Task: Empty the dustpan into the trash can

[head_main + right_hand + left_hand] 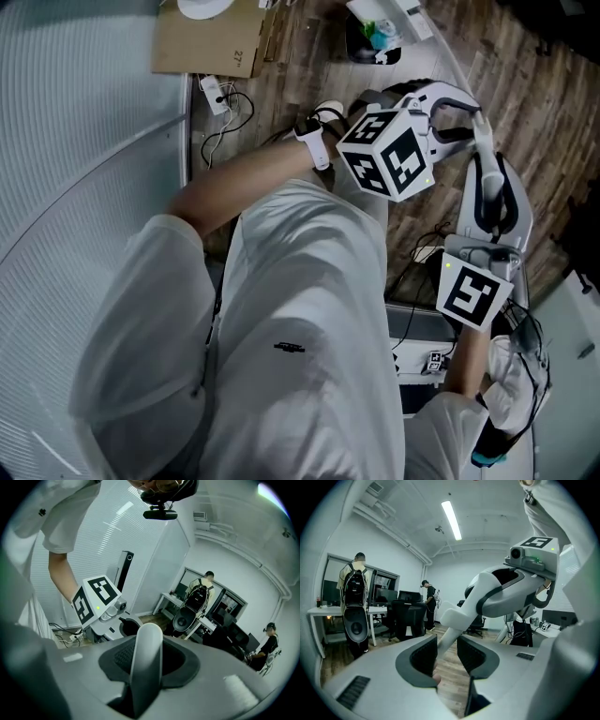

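Grips the white dustpan handle (pixel 452 620) with both tools: right gripper (pixel 146 656) clamped partway shut around the shaft, left gripper (pixel 446 653) pinching its end. Has it up over the wood floor (pixel 534 84), near a dark bin (pixel 370 42).

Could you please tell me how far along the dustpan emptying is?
Done: nothing visibly emptied. In hand: the right gripper and left gripper each have their jaws on a white handle; the pan itself is out of view. Left: reaching the dark bin ahead, seemingly the trash can, and tipping.
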{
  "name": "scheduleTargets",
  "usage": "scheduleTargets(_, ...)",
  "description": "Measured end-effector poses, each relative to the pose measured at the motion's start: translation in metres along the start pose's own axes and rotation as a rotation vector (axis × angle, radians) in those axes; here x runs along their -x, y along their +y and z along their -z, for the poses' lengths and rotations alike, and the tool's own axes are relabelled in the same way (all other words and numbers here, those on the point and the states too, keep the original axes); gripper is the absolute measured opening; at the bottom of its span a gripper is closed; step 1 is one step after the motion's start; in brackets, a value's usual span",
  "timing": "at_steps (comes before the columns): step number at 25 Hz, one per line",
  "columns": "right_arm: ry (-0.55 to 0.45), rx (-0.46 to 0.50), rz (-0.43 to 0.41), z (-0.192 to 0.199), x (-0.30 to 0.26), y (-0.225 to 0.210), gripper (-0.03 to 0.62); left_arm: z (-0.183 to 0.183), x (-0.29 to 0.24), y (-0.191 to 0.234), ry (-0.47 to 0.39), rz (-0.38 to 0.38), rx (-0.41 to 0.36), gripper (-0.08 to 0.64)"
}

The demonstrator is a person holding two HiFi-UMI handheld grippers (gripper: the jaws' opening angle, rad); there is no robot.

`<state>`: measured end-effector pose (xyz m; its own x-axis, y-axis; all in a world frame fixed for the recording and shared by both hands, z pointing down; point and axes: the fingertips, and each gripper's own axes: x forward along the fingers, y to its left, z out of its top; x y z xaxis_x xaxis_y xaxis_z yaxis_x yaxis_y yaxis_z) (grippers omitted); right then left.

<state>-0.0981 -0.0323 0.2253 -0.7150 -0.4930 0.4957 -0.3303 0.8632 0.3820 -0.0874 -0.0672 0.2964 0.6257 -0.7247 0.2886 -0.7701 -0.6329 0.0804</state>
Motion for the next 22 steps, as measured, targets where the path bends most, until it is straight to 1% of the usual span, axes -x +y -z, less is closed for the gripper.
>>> scheduleTargets(4,0.009,0.046,-0.019,-0.007,0.000,0.009,0.115,-0.001,0.013,0.003,-0.013,-0.021,0.009,0.133)
scheduleTargets(9,0.021,0.133,-0.051,-0.014,0.000,0.021,0.115,-0.001,0.026,0.006,-0.018,-0.047,0.028,0.135)
scheduleTargets(22,0.003,0.179,-0.079,-0.025,0.002,0.023,0.115,-0.009,0.036,0.010,-0.032,-0.078,0.036,0.138)
